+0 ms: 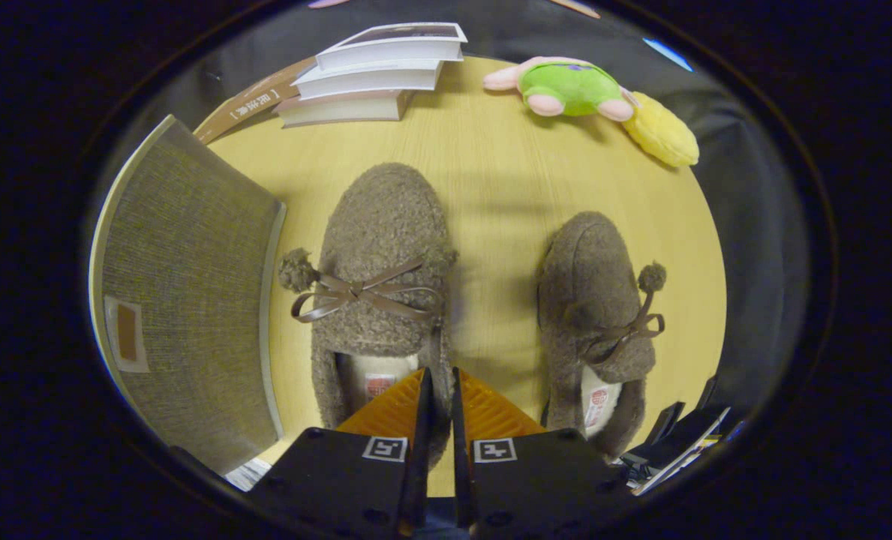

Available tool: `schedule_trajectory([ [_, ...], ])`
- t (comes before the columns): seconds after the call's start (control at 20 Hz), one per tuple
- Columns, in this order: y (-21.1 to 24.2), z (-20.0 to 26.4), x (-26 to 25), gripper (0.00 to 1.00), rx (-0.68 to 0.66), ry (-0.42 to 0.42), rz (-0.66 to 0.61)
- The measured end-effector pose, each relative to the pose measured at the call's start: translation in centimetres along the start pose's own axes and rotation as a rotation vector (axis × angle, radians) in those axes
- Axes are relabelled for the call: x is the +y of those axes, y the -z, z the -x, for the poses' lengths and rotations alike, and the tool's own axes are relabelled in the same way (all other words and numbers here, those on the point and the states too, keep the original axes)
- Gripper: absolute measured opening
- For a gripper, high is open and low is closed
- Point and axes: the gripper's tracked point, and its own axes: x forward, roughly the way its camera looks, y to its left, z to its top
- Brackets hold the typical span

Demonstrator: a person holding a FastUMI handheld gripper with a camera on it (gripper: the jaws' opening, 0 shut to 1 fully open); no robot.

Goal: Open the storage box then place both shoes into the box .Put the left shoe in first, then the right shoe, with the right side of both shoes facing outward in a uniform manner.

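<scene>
Two brown fuzzy slippers lie on the round yellow table [491,187], toes pointing away from me. The left shoe [382,240] has a ribbon bow and a pompom on its outer side. My gripper [439,373] is at its heel end, one finger inside the opening over the insole and the other outside. The fingers are nearly together, with the shoe's right side wall pinched between them. The right shoe [592,285] lies apart, to the right of the fingers. The grey woven storage box [183,292] with a pale rim stands left of the left shoe; I cannot tell whether its lid is up.
A stack of three books [374,75] lies at the table's far side, beyond the box. A green and pink plush toy [569,88] and a yellow plush [663,131] lie far right. Dark flat items [678,442] sit near the right shoe's heel.
</scene>
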Motion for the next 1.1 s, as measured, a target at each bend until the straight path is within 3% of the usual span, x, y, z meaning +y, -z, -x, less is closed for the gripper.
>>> schedule_trajectory([
  [0.1, 0.2, -0.2, 0.0, 0.11, 0.025, -0.004, 0.004],
  [0.45, 0.6, 0.6, 0.3, 0.05, 0.036, -0.023, 0.02],
  [0.75, 1.0, 5.1, -1.4, 0.05, 0.017, 0.096, 0.03],
  [1.1, -0.1, 14.8, -0.4, 0.05, -0.057, 0.248, 0.033],
])
